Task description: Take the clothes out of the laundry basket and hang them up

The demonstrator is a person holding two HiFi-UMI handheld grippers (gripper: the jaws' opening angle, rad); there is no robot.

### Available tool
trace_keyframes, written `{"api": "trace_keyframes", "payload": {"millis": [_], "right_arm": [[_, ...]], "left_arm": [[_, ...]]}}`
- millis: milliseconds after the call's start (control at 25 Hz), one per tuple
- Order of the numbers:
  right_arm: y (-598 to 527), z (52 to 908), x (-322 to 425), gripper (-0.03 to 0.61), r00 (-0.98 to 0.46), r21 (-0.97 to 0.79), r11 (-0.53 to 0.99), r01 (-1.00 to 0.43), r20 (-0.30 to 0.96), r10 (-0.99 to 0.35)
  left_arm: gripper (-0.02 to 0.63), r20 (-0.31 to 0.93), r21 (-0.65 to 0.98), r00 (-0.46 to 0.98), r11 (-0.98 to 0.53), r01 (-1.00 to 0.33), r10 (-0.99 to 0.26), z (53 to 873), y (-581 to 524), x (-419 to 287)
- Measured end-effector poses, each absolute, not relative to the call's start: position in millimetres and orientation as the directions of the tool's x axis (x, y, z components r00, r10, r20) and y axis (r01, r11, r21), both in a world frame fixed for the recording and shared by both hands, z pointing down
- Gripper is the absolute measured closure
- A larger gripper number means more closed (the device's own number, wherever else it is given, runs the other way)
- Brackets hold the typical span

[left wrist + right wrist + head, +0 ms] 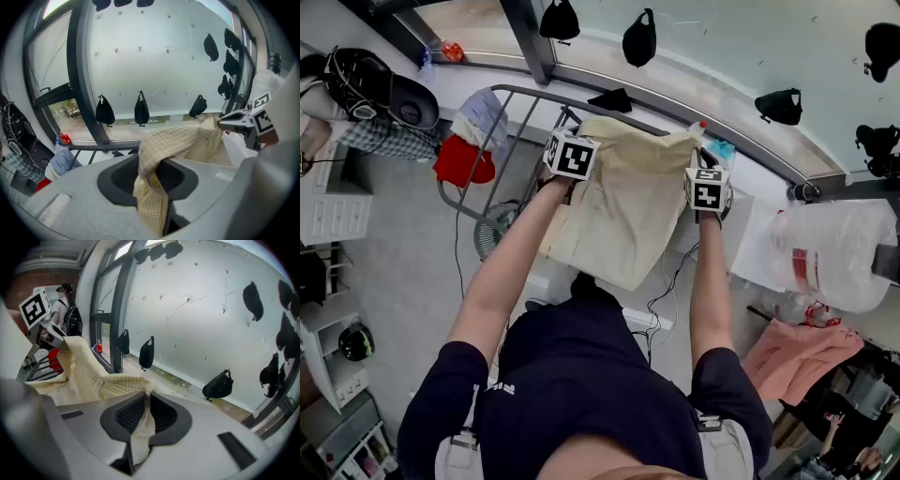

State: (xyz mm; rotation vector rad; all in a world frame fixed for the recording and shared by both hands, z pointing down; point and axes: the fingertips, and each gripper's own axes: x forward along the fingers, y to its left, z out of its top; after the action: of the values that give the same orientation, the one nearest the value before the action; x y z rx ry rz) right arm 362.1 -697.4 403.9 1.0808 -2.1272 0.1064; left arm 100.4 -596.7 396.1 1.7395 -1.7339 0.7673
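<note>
A cream checked garment (623, 211) is stretched between my two grippers, just over the top rail of a grey drying rack (516, 91). My left gripper (569, 122) is shut on its left top corner, where the cloth bunches between the jaws (150, 176) and hangs down. My right gripper (701, 139) is shut on the right top corner, with a thin fold pinched between the pads (146, 416). The garment (187, 140) runs from the left jaws across to the right gripper (234, 121). In the right gripper view the garment (89, 376) leads back to the left gripper (51, 331).
A red garment (461, 161) and a pale blue cloth (483, 112) hang on the rack's left end. A fan (495, 230) stands on the floor below. A white plastic bag (825, 253) and a pink garment (802, 356) lie at right. Black bags (639, 37) hang on the glass wall.
</note>
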Motion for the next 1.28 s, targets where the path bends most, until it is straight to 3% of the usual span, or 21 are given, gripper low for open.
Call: {"api": "trace_keyframes", "payload": {"millis": [80,160,240,480,680,1000,1280], "right_arm": [[-696,413,358,0.511,-0.404,0.174,0.653,-0.737,0.661,-0.633],[-690,421,352,0.352,-0.468,0.061,0.677,-0.733,0.677,-0.567],[-681,423,349,0.252,-0.517,-0.027,0.693,-0.721,0.686,-0.511],[-663,401,354,0.241,-0.507,0.031,0.692,-0.722,0.656,-0.559],[-635,366,322,0.241,-0.587,0.044,0.752,-0.658,0.596,-0.548],[-541,337,201,0.241,-0.714,0.081,0.889,-0.451,0.565,-0.413],[-408,305,92,0.242,-0.835,0.043,0.977,-0.208,0.513,-0.200]], "left_arm": [[0.430,0.750,0.007,0.019,-0.021,-1.000,-0.661,407,-592,103],[0.401,0.757,0.016,0.025,-0.019,-1.000,-0.653,415,-583,103],[0.380,0.758,0.040,0.037,-0.009,-0.999,-0.651,422,-572,103],[0.361,0.744,0.075,0.041,0.023,-0.997,-0.667,424,-541,96],[0.357,0.697,0.087,0.007,0.075,-0.993,-0.717,415,-519,88],[0.356,0.638,0.112,-0.081,0.197,-0.974,-0.766,372,-433,34],[0.356,0.561,0.140,-0.228,0.363,-0.921,-0.796,335,-323,-35]]}}
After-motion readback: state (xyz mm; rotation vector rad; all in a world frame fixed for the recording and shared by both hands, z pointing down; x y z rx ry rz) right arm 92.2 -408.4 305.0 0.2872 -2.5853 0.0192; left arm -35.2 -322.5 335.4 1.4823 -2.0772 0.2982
